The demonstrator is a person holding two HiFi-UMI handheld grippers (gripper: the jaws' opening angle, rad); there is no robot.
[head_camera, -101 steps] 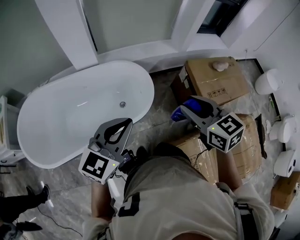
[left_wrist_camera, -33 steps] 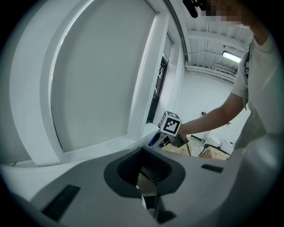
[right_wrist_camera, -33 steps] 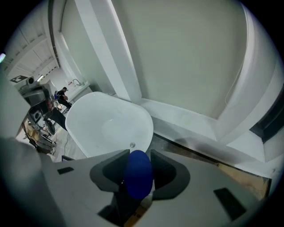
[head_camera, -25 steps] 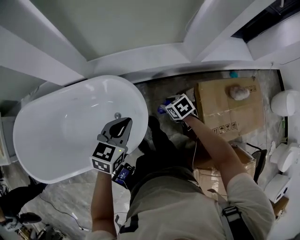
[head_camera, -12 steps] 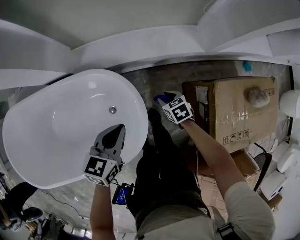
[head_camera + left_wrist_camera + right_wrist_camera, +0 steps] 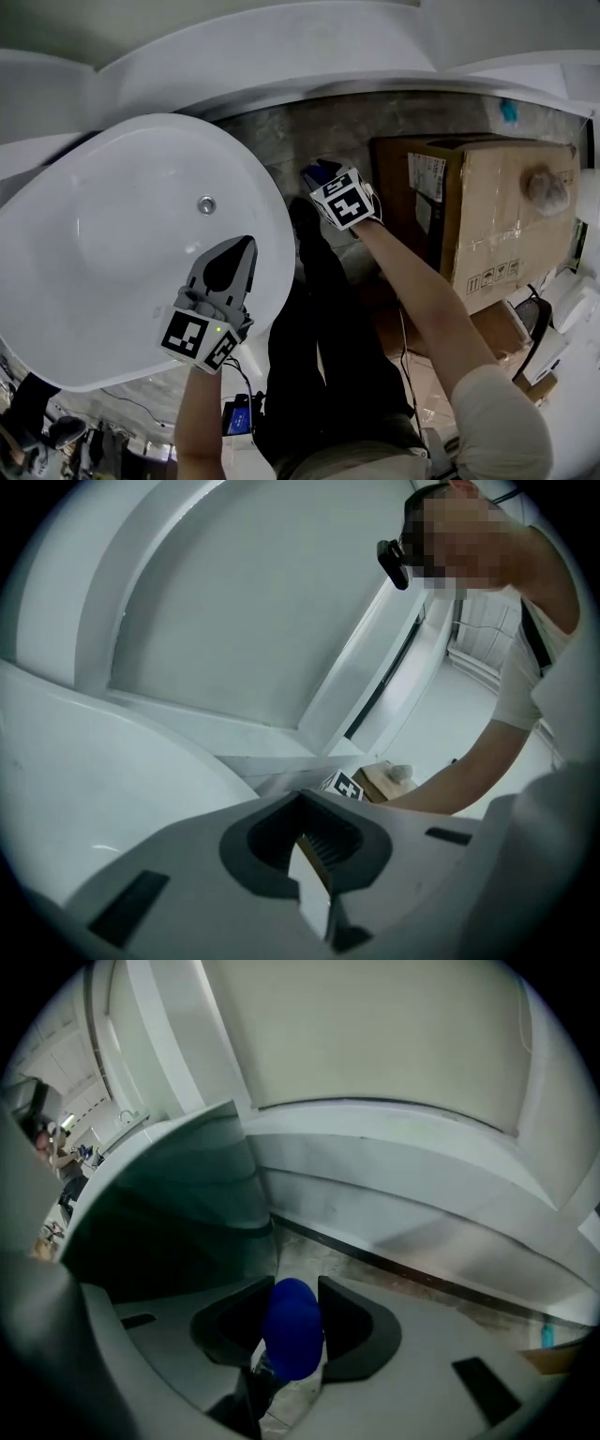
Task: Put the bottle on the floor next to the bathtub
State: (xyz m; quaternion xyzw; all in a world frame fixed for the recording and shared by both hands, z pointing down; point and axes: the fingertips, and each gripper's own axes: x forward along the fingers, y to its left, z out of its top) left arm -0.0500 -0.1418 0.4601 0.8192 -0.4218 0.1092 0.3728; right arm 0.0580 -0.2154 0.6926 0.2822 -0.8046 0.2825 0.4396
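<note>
The white bathtub (image 6: 112, 244) fills the left of the head view. Its outer wall (image 6: 178, 1204) rises at the left of the right gripper view. My right gripper (image 6: 323, 183) is shut on the bottle (image 6: 317, 172), whose blue cap (image 6: 292, 1330) sits between the jaws. It hangs low over the grey stone floor (image 6: 375, 1269), in the gap between tub and cardboard box. My left gripper (image 6: 246, 246) hovers over the tub's near rim (image 6: 94, 789). Its jaws meet at the tips with nothing in them.
A large cardboard box (image 6: 487, 216) with a pale lump (image 6: 547, 185) on top stands right of the gap. My dark-trousered legs (image 6: 319, 319) fill the floor beside the tub. A raised white ledge (image 6: 422, 1204) runs along the wall behind. White fixtures (image 6: 572, 309) crowd the far right.
Both grippers have sunk. The right one has carried the bottle down into the gap between tub and box. The left stays over the tub rim, still shut.
</note>
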